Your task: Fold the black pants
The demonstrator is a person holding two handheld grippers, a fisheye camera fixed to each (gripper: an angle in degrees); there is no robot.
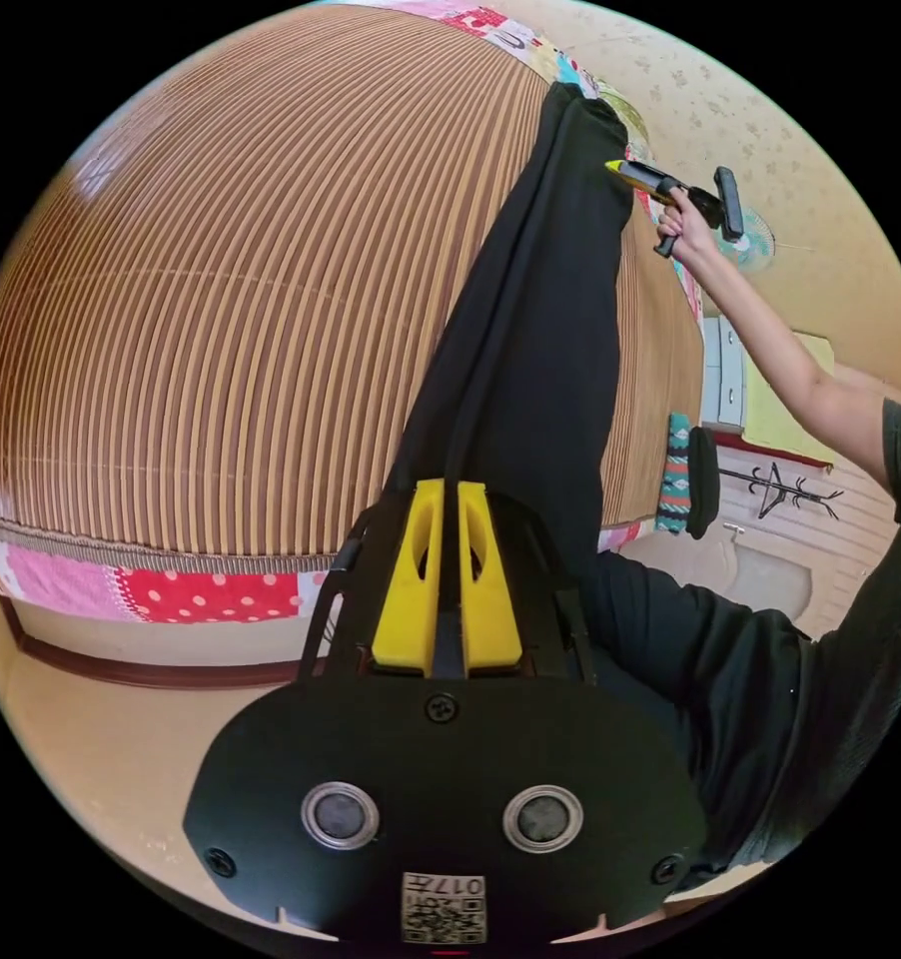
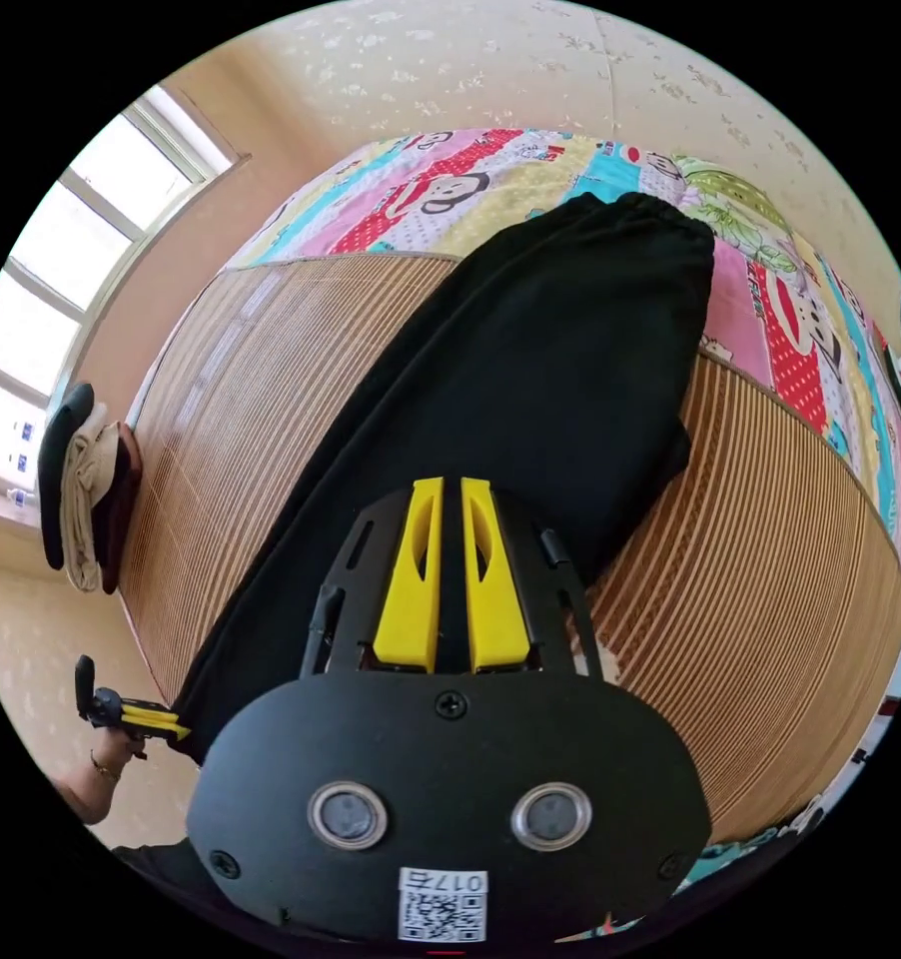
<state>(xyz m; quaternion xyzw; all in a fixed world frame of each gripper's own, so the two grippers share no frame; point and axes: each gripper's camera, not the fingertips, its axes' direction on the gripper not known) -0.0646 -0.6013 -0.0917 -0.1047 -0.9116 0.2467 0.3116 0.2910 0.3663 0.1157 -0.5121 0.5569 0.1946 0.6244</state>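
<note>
Your left gripper (image 1: 449, 489) and right gripper (image 2: 450, 486) are each clamped on an edge of the black pants (image 2: 530, 370), stretched along the striped mat (image 2: 271, 380). The cloth looks soft and limp, so keep hold of the edges.

we find little to read: a small white code sticker (image 1: 445, 907) on the black camera mount, its printed characters mirrored; the same sticker (image 2: 444, 904) in the right gripper view.
</note>
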